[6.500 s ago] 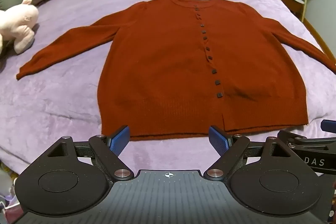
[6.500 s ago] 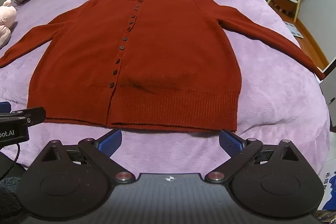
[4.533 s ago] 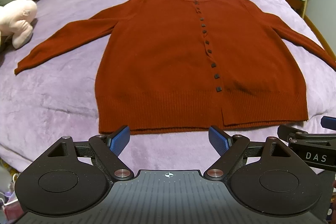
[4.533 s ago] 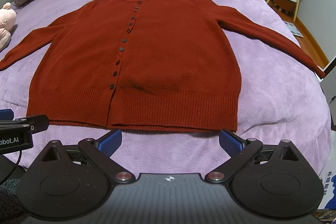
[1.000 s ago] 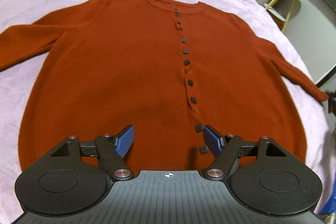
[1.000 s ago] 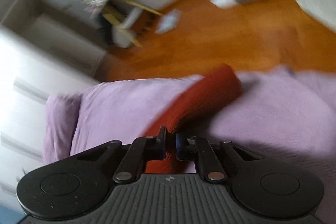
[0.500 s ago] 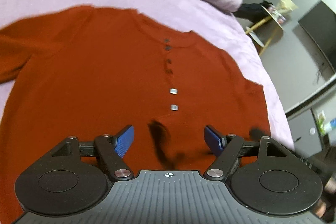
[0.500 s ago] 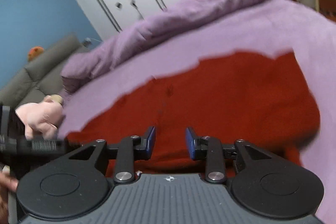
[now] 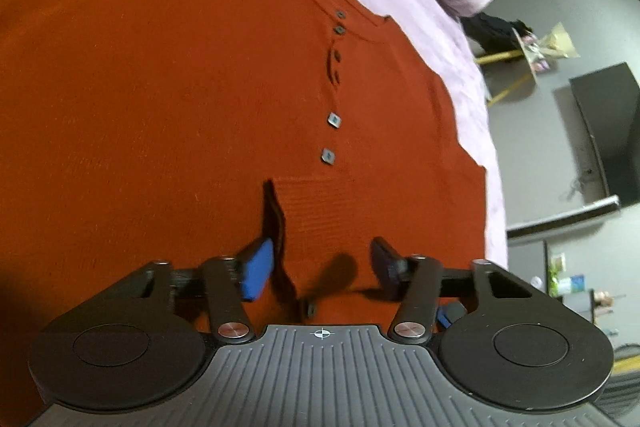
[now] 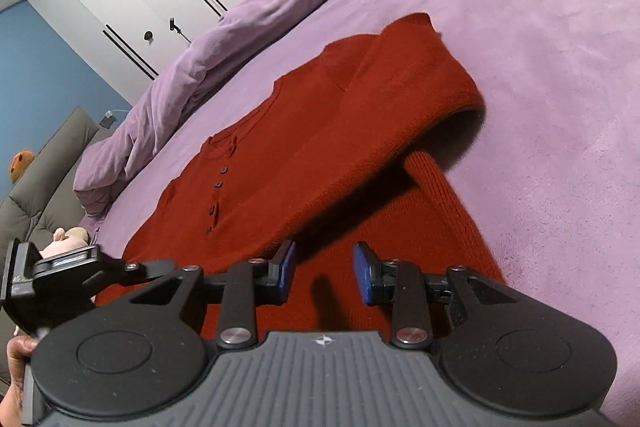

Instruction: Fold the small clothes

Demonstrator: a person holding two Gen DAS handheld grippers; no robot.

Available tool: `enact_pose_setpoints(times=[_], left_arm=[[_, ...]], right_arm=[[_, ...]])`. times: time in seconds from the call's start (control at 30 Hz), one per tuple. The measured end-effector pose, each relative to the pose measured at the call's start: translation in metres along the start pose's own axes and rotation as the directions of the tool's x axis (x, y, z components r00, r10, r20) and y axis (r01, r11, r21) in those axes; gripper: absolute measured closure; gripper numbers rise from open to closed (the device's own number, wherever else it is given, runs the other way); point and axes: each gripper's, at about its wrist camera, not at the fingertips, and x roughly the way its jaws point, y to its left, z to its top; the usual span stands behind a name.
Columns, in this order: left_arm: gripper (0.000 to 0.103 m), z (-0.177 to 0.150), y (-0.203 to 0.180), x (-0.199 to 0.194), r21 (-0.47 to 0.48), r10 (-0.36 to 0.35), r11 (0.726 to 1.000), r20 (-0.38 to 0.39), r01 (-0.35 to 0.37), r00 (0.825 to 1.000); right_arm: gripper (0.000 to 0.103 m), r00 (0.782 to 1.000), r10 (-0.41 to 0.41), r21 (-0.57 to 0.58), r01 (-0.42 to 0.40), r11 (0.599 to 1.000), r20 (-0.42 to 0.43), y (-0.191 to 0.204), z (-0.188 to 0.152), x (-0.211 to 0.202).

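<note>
With the left gripper (image 9: 324, 263) closing around the cuff (image 9: 320, 211) and the right gripper (image 10: 324, 277) apart, empty, the sleeve (image 10: 360, 115), draped toward twelve o'clock, may slide off.

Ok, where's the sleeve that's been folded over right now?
In the right wrist view the folded sleeve lies across the red cardigan on the purple bed, its cuffed end just ahead of the right gripper.
</note>
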Motion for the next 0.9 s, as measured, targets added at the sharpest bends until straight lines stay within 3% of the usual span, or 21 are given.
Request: enact_pose_setpoints(times=[0.03,0.1,0.17,0.23,0.3,0.37,0.43,0.5,0.53,0.63,0.67,0.7,0.8,0.9], left_arm=[[0.055,0.001,-0.001,0.001,-0.004,0.004,1.000,0.004,-0.004,1.000],[0.078,0.006,-0.004,0.006,-0.006,0.004,1.000,0.008,-0.004,1.000],[0.091,0.011,-0.007,0.012,0.000,0.050,0.999,-0.005,-0.050,0.999],[0.095,0.016,-0.010,0.012,0.015,0.066,0.998,-0.030,-0.066,0.997],[0.096,0.026,-0.015,0.003,0.034,0.028,0.999,-0.008,-0.027,1.000],[0.097,0.039,-0.026,-0.019,0.093,-0.012,0.996,0.051,0.008,0.999],[0.097,0.054,-0.043,-0.044,0.204,0.022,0.977,0.155,-0.054,0.988],[0.096,0.067,-0.056,-0.064,0.305,0.086,0.937,0.273,-0.171,0.958],[0.096,0.073,-0.059,-0.070,0.336,0.132,0.909,0.330,-0.247,0.935],[0.096,0.085,-0.059,-0.070,0.380,0.301,0.778,0.473,-0.500,0.828],[0.096,0.089,-0.054,-0.065,0.387,0.343,0.738,0.490,-0.552,0.801],[0.096,0.092,-0.046,-0.061,0.386,0.366,0.725,0.484,-0.569,0.795],[0.096,0.102,-0.021,-0.051,0.339,0.364,0.789,0.412,-0.512,0.835],[0.096,0.106,-0.002,-0.049,0.278,0.356,0.834,0.391,-0.477,0.849]], right_arm=[[0.072,1.000,-0.006,-0.018,0.006,1.000,0.013,0.003,0.000,0.000],[0.072,0.999,-0.019,-0.031,0.020,0.999,0.027,0.004,0.001,-0.001],[0.072,0.999,-0.028,-0.021,0.028,0.999,0.029,0.002,0.003,0.002],[0.072,0.999,-0.031,-0.009,0.032,0.999,0.029,0.000,0.006,0.002],[0.072,0.998,-0.047,-0.019,0.048,0.999,0.033,-0.002,0.011,0.004],[0.072,0.996,-0.075,-0.040,0.077,0.996,0.039,-0.003,0.017,0.008],[0.072,0.992,-0.114,-0.054,0.117,0.992,0.055,-0.005,0.024,0.010],[0.072,0.982,-0.176,-0.055,0.180,0.982,0.076,-0.007,0.031,0.012],[0.072,0.977,-0.194,-0.050,0.199,0.979,0.085,-0.008,0.033,0.013],[0.071,0.977,-0.200,-0.020,0.202,0.979,0.080,-0.011,0.041,0.017],[0.069,0.980,-0.183,-0.008,0.184,0.983,0.075,-0.010,0.043,0.018],[0.062,0.986,-0.153,0.005,0.153,0.988,0.071,-0.009,0.045,0.019],[0.051,0.995,-0.073,0.029,0.071,0.997,0.067,-0.004,0.053,0.024],[0.051,0.996,-0.055,0.021,0.054,0.998,0.075,0.004,0.066,0.032]])
